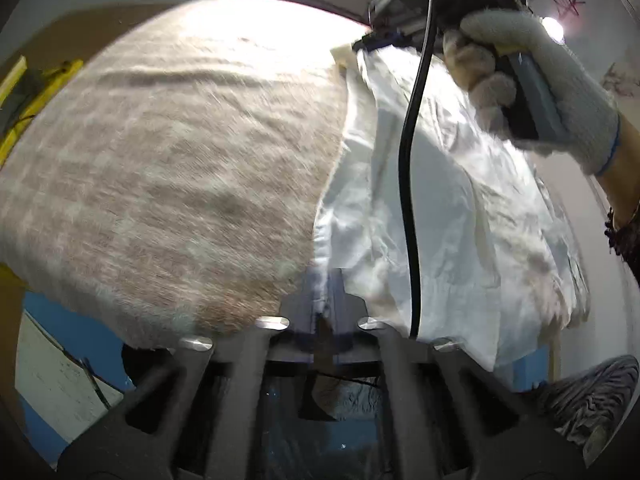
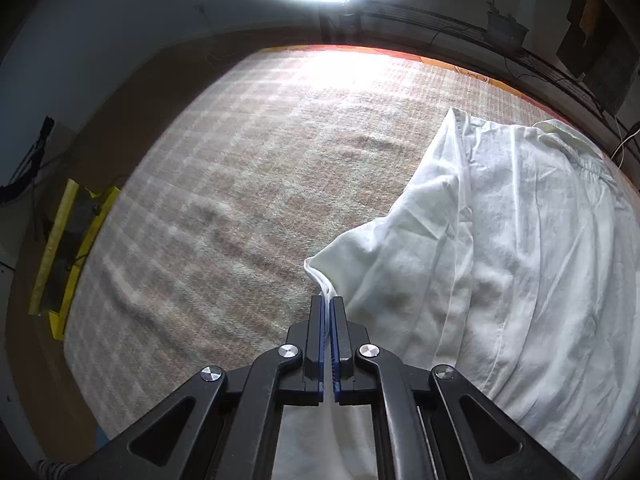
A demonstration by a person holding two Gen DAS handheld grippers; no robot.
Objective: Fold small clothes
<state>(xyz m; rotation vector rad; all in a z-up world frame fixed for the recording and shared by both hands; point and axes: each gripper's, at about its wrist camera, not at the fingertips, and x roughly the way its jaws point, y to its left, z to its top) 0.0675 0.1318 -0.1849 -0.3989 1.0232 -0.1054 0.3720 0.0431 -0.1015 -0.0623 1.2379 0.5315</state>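
The white garment point(image 2: 500, 248) lies crumpled on the right side of a checked beige blanket point(image 2: 248, 184). The right hand-held gripper point(image 2: 330, 304) is clamped tight on a folded edge of it. The left hand-held gripper point(image 1: 326, 292) is closed on another edge of the same cloth. A gloved hand point(image 1: 532, 92) grips the right tool's handle.

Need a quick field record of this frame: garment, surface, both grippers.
garment: white garment, wrinkled, lying on the blanket
surface: checked beige blanket
left gripper: shut on the white garment's near edge
right gripper: shut on a pinched fold of the white garment
hand: gloved hand holds the right gripper's handle
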